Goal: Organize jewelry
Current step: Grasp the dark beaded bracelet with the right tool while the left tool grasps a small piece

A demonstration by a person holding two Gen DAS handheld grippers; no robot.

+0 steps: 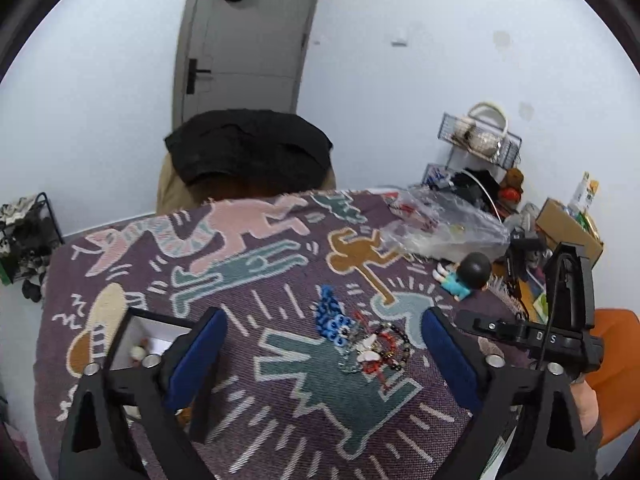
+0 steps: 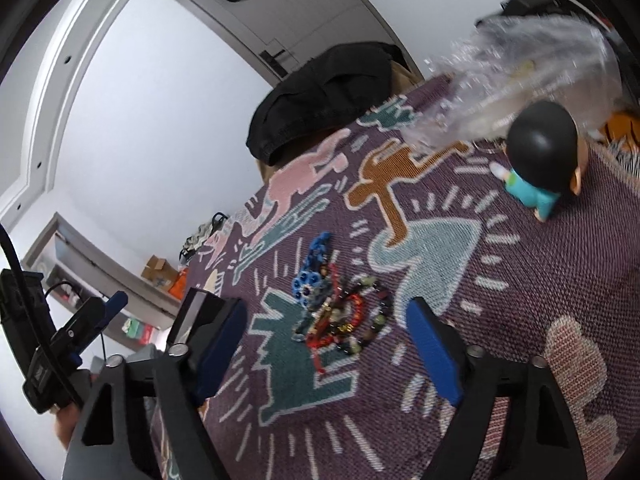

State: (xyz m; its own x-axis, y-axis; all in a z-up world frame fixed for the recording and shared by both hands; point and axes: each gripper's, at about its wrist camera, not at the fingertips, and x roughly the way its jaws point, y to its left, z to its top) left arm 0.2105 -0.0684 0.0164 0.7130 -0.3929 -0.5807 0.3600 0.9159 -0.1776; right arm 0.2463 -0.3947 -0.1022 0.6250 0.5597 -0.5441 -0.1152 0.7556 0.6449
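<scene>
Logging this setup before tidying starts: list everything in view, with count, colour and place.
jewelry pile: one tangled heap, blue, red, dark and white beads, on the cloth between both grippers
patterned cloth: one, purple with pink, teal and orange figures, covering the table
open box: one, black rim, white inside, left of the pile
figurine: one, black hair, teal clothes, lying beyond the pile
plastic bag: one, clear, far right
black garment: one, over a chair behind the table
left gripper: open
right gripper: open
</scene>
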